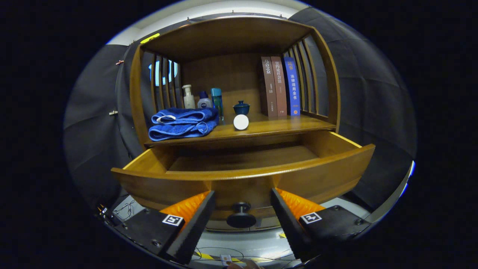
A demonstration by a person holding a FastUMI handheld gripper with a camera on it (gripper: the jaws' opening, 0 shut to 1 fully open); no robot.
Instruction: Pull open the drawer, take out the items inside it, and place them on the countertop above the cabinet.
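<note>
The wooden drawer (242, 175) stands pulled out toward me, and the part of its floor I can see is bare. Its dark round knob (241, 214) sits low on the front panel, between my fingertips and apart from both. My gripper (242, 200) is open, holding nothing. Above the drawer is the countertop (283, 126), a shelf-like wooden surface. On it lie a folded blue towel (183, 123) and a small white round object (241, 122) near the front edge.
Behind the towel stand three small bottles (203, 100). A dark blue lidded cup (241, 107) sits mid-shelf, and three upright books (280, 86) lean at the right. Slatted wooden sides close the shelf left and right. Cables (224, 254) lie on the floor below.
</note>
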